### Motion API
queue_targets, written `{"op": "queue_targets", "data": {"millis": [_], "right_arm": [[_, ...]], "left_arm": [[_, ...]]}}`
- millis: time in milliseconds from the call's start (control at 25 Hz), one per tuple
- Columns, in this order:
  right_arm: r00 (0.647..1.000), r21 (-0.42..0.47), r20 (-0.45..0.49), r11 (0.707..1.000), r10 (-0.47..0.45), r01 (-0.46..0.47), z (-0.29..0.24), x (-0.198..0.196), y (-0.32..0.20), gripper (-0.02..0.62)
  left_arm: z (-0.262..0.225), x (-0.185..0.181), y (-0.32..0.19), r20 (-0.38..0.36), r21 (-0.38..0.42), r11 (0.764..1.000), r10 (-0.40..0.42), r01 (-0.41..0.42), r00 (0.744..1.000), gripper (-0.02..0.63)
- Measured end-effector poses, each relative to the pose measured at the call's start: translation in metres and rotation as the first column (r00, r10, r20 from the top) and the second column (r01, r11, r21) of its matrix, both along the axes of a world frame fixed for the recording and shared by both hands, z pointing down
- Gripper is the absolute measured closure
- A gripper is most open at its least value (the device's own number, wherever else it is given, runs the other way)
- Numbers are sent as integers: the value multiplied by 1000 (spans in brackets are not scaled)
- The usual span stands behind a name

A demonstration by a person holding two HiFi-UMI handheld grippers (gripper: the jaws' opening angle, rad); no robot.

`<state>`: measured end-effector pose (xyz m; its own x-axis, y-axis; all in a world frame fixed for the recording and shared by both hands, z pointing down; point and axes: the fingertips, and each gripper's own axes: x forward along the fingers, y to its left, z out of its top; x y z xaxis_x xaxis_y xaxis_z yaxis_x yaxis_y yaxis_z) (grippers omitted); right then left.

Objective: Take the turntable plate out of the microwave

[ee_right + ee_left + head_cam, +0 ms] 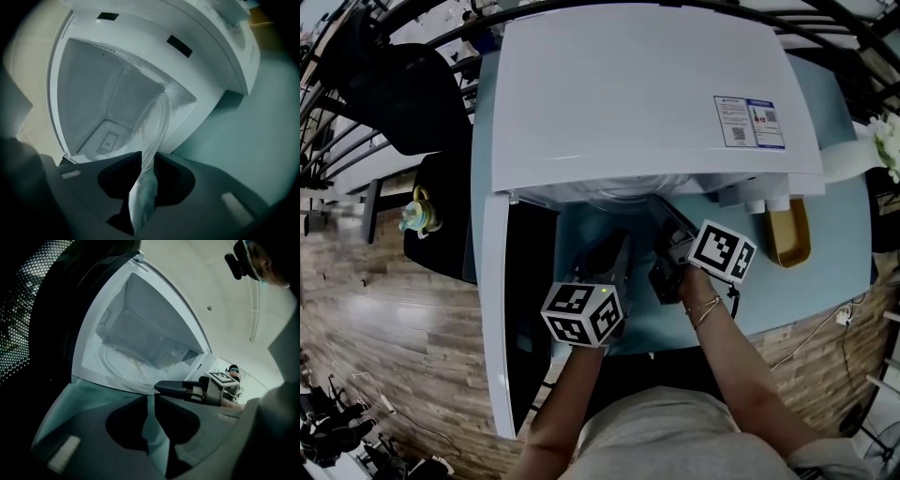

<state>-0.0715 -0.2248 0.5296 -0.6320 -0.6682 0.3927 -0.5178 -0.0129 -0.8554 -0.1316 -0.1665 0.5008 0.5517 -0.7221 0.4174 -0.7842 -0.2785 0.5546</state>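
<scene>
The right gripper [148, 158] is clamping the near rim of the plate [157, 117]; the plate is lying inside the microwave [647, 94], its edge at the opening; the left gripper [149, 397] is hovering over the table [839, 220] beside it, jaws narrowly apart, gripping nothing; the door [520, 309] is standing open.

2 cubes [581, 316] [724, 250]: white, black squares | bracelet [706, 309] | top [675, 436]: perhaps beige
</scene>
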Motion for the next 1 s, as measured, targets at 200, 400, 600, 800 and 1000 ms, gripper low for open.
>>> {"op": "queue_targets", "data": {"millis": [200, 400, 600, 800, 1000], "right_arm": [[1000, -19, 12, 1000, 0, 0, 0, 2, 4, 492], [1000, -28, 14, 1000, -2, 2, -1, 9, 15, 497], [1000, -34, 20, 999, -22, 22, -1, 16, 24, 497], [998, -35, 19, 998, -57, 58, -1, 18, 31, 502], [997, -44, 32, 996, -72, 73, -2, 17, 40, 503]], "left_arm": [[5, 5, 1, -90, -49, 999, -7, 2, 996, 515], [9, 6, 2, -100, -66, 998, -27, 20, 995, 449], [9, 4, 0, -140, -63, 996, -63, 55, 988, 388], [8, 1, -3, -168, -72, 993, -106, 95, 980, 350], [13, -2, -8, -160, -87, 989, -128, 115, 979, 347]]}}
